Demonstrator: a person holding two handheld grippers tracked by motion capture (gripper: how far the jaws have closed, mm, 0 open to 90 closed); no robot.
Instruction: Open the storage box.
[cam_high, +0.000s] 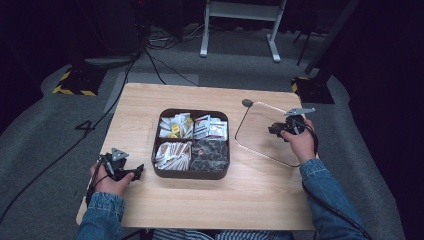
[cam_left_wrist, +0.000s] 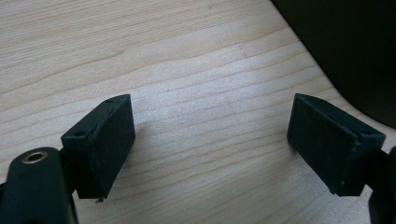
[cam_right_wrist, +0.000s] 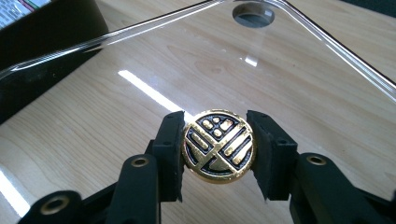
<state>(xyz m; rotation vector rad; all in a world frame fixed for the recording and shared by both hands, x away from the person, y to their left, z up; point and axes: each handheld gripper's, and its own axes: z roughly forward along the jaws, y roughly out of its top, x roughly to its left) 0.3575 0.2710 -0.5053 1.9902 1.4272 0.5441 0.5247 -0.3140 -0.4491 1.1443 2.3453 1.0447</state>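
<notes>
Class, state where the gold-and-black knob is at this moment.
In the right gripper view, the knob sits clamped in the right claw, on the clear lid that lies on the table right of the brown tray.

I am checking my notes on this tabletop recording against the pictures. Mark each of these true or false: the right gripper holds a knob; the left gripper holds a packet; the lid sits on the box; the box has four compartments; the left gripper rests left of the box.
1. The right gripper is shut on a round gold-and-black knob. True.
2. The left gripper holds a packet. False: its jaws stand open over bare table.
3. The clear lid sits on the box. False: it is off the box, to its right, held by its knob.
4. The box has four compartments. True.
5. The left gripper is left of the box. True.
</notes>
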